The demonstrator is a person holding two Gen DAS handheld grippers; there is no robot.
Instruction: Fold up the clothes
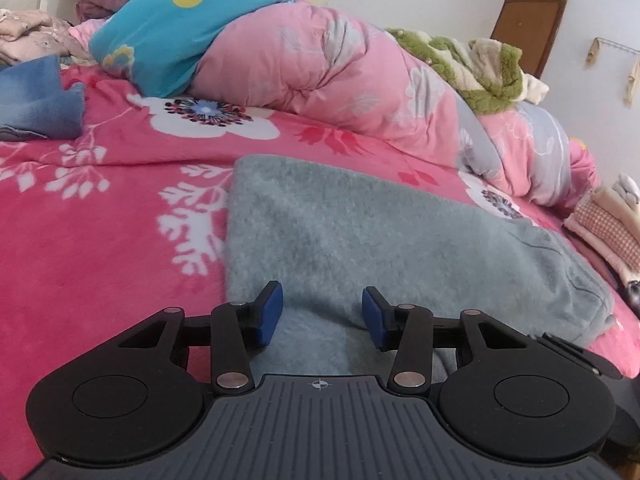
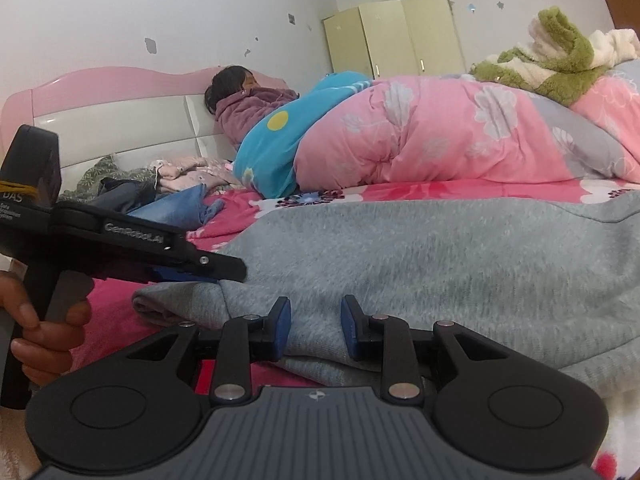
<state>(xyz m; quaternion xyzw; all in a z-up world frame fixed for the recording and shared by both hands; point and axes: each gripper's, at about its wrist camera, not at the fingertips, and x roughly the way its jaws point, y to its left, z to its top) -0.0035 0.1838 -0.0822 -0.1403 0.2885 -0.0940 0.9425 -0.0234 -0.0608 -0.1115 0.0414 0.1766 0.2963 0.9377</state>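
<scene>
A grey fleece garment (image 1: 360,236) lies spread on the pink flowered bed cover (image 1: 100,208). My left gripper (image 1: 322,316) is open, its blue pads on either side of the garment's near edge. In the right wrist view the same grey garment (image 2: 440,264) fills the middle, with a folded edge at the front. My right gripper (image 2: 316,328) is open, low over that near edge. The left gripper (image 2: 192,272) also shows there from the side, at the garment's left corner, held by a hand.
A pink quilt (image 1: 340,64) and a blue quilt (image 1: 168,40) are bunched at the back. A person (image 2: 248,100) lies by the pink headboard (image 2: 100,120). Blue jeans (image 1: 36,100) and other clothes lie at the left. A green and white fleece (image 1: 480,68) tops the quilt.
</scene>
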